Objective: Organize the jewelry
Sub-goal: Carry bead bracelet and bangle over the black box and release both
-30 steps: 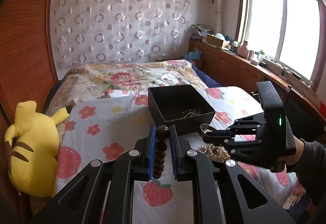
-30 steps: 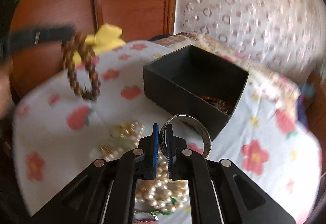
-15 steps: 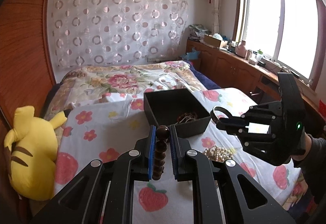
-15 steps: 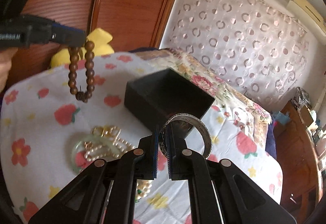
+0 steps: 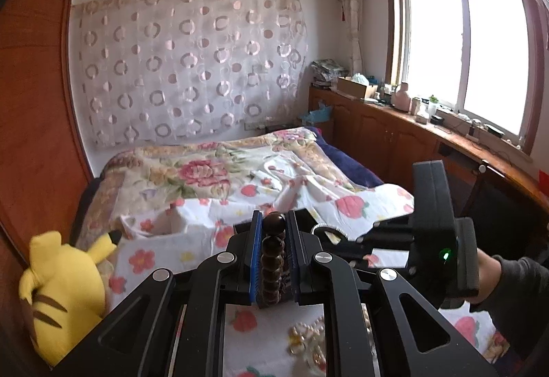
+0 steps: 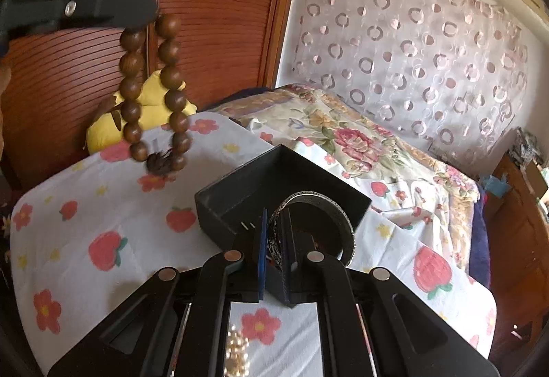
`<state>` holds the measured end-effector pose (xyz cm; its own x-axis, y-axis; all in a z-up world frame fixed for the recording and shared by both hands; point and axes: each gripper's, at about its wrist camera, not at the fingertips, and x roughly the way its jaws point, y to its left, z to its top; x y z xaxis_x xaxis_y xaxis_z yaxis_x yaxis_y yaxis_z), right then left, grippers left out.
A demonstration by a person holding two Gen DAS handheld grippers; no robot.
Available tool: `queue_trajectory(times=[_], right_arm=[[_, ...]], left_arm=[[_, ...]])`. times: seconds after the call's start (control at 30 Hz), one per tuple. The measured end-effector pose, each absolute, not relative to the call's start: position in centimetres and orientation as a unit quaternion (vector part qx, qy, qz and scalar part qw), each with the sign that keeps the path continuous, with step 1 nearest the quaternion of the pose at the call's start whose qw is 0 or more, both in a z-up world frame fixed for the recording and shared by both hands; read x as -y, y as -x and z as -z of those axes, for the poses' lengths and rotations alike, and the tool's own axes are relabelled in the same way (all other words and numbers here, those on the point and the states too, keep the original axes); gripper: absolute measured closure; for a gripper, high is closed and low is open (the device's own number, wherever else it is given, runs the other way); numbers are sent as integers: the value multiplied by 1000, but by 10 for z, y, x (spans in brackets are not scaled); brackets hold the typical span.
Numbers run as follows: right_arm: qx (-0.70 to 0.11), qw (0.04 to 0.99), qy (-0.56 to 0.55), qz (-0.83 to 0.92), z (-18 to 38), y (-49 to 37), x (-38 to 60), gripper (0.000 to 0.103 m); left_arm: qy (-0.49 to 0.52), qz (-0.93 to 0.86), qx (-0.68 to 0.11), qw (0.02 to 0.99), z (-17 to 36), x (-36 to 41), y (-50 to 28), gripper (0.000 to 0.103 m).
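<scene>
My left gripper [image 5: 273, 226] is shut on a brown wooden bead bracelet [image 5: 272, 260]; in the right wrist view the bracelet [image 6: 154, 95] hangs from it high above the strawberry-print cloth [image 6: 103, 215], left of the black box. My right gripper [image 6: 274, 222] is shut on a silver bangle [image 6: 319, 222] and holds it over the near corner of the open black box [image 6: 240, 202]. The right gripper body [image 5: 435, 239] shows at the right of the left wrist view. A pearl necklace [image 5: 308, 339] lies on the cloth below both grippers.
A yellow plush toy [image 5: 61, 287] lies at the left edge of the bed by the wooden wardrobe [image 6: 206, 16]. A floral quilt [image 5: 212, 171] covers the bed beyond. A wooden counter with clutter [image 5: 411, 116] runs under the window at the right.
Both grippers have risen with their jewelry. The right gripper has moved in over the black box's near corner, and the left gripper's view has tilted up so its fingers hide the box.
</scene>
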<state>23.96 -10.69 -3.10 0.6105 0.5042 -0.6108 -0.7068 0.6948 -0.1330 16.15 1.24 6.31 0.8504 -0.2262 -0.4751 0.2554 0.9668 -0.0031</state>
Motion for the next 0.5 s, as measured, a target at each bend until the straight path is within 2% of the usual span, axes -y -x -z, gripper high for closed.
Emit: queue_trajectory(times=[0.13, 0.5], right_arm=[[-278, 882, 169, -341, 29, -244, 106, 84], [-280, 890, 153, -324, 29, -236, 139, 84]], left_arm=[[-34, 121, -250, 960, -63, -8, -178, 91], [-37, 120, -285, 950, -43, 7, -224, 91]])
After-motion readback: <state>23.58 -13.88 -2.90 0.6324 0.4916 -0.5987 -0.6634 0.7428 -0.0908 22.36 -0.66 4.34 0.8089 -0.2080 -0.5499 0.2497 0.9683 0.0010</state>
